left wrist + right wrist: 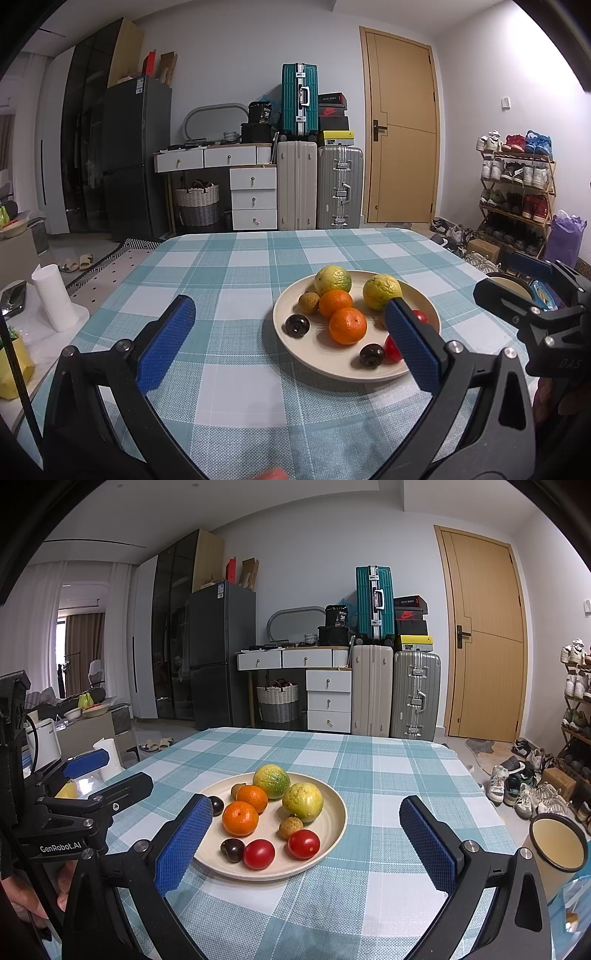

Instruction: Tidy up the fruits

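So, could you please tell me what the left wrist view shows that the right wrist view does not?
Only the left wrist view shows the full shoe rack and the purple bag beside it. Only the right wrist view shows the curtained doorway, the whole cream mug at the table's right edge, and both red tomatoes unobstructed. Both share the cream plate of fruit with two oranges, the checked tablecloth, the suitcases and the door, plus open grippers, left gripper and right gripper.

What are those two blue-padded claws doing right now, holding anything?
Left gripper: open, holding nothing, above the checked tablecloth near the cream round plate of fruit.
Right gripper: open, holding nothing.
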`<state>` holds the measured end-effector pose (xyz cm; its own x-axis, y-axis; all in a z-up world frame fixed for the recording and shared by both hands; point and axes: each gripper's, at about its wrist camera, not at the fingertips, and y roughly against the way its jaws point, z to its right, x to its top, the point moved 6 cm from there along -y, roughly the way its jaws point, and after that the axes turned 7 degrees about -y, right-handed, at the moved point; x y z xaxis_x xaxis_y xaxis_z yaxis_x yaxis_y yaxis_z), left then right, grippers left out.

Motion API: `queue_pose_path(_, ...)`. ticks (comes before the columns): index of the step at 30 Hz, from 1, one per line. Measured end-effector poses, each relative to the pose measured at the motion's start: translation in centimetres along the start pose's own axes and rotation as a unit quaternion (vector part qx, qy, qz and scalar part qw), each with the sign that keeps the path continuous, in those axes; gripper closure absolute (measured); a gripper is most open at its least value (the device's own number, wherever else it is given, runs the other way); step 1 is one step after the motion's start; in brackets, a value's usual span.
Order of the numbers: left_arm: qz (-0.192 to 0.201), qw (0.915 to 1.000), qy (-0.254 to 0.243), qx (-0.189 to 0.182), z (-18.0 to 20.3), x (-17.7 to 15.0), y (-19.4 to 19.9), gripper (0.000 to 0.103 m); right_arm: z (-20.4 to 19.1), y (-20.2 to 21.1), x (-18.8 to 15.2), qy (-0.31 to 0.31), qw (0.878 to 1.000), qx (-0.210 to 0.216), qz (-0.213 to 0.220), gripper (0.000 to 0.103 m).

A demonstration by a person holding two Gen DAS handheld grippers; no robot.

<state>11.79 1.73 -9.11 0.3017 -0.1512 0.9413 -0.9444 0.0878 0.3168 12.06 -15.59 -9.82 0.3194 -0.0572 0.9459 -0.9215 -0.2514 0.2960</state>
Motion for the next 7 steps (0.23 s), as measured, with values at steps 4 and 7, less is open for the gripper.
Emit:
queue_pose_path(4, 0.001, 1.0000, 0.000, 0.000, 0.01, 0.01, 0.00, 0.001, 0.01, 0.00, 0.01, 0.000, 1.000, 0.000, 0.000, 0.000)
queue_pose_path(7, 0.002, 1.0000, -0.001, 0.000, 0.11, 0.01, -0.04, 0.001, 0.01, 0.00, 0.01, 0.000, 1.000, 0.000, 0.000, 0.000)
